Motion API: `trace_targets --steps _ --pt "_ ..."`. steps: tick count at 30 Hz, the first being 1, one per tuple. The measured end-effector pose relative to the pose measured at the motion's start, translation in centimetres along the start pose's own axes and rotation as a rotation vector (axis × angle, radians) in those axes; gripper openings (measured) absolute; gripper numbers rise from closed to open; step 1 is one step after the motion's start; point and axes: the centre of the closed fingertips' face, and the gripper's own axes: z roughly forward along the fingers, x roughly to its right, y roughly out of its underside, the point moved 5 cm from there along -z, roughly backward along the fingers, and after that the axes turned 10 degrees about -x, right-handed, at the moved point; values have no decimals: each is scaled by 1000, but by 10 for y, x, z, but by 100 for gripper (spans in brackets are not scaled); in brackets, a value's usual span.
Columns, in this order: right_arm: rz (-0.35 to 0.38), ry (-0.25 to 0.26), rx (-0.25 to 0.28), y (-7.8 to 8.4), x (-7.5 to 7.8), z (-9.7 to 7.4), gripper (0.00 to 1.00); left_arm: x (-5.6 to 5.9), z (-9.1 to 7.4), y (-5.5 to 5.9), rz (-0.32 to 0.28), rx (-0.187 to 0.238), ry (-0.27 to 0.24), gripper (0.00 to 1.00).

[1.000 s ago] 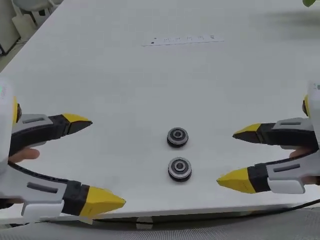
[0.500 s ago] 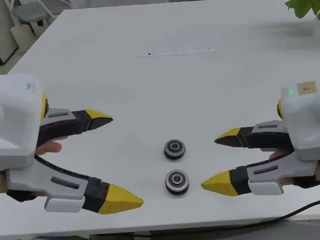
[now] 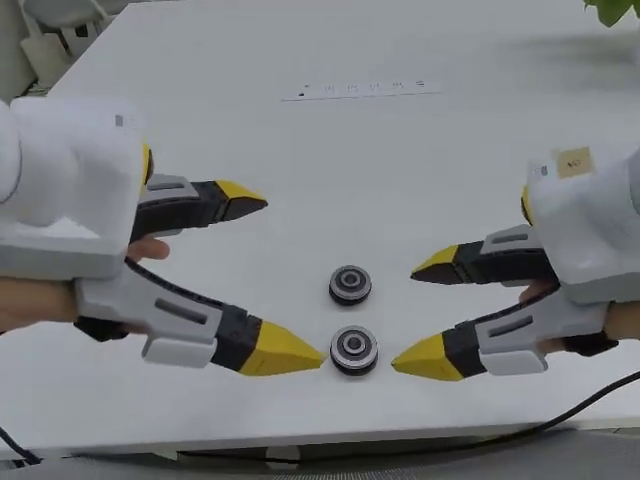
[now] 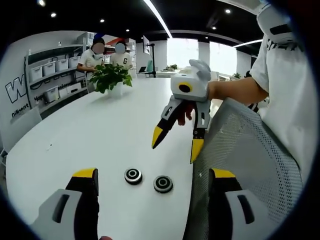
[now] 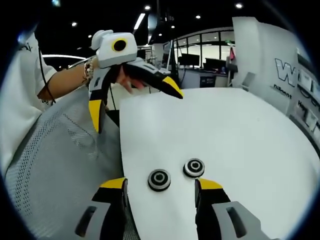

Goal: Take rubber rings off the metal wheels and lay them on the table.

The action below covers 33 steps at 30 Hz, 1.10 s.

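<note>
Two small metal wheels with black rubber rings lie flat on the white table [image 3: 300, 140]. The far wheel [image 3: 350, 285] [image 4: 133, 175] [image 5: 194, 168] sits just behind the near wheel [image 3: 354, 348] [image 4: 163, 184] [image 5: 159, 179], which lies close to the front edge. My left gripper [image 3: 290, 282] [image 4: 154, 175] [image 5: 136, 110] is open left of them, its lower yellow tip almost at the near wheel. From the right, my right gripper [image 3: 402, 320] [image 5: 161, 183] [image 4: 175, 150] faces them, open and holding nothing. Neither gripper touches a wheel.
A thin white strip [image 3: 362, 89] lies far back on the table. A potted plant [image 4: 111, 77] stands at the far end. A grey mesh chair back [image 4: 240, 150] and a black cable [image 3: 590, 400] sit at the table's front edge.
Both grippers have closed in on the wheels from either side, their yellow tips now much nearer the near wheel. The wheels have not moved on the table.
</note>
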Motion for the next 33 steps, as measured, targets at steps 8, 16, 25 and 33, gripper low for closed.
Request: trace_targets --steps 8,16,25,33 --pt "-78 -32 -46 -8 1 18 48 -8 18 -3 23 13 -9 84" --pt "-72 -65 -36 7 -5 44 43 -8 41 7 58 46 -31 69" --pt "-22 -44 -33 21 -2 53 33 1 57 12 52 87 -34 52" --pt "-12 -41 -51 27 -4 61 27 13 75 30 87 18 24 37"
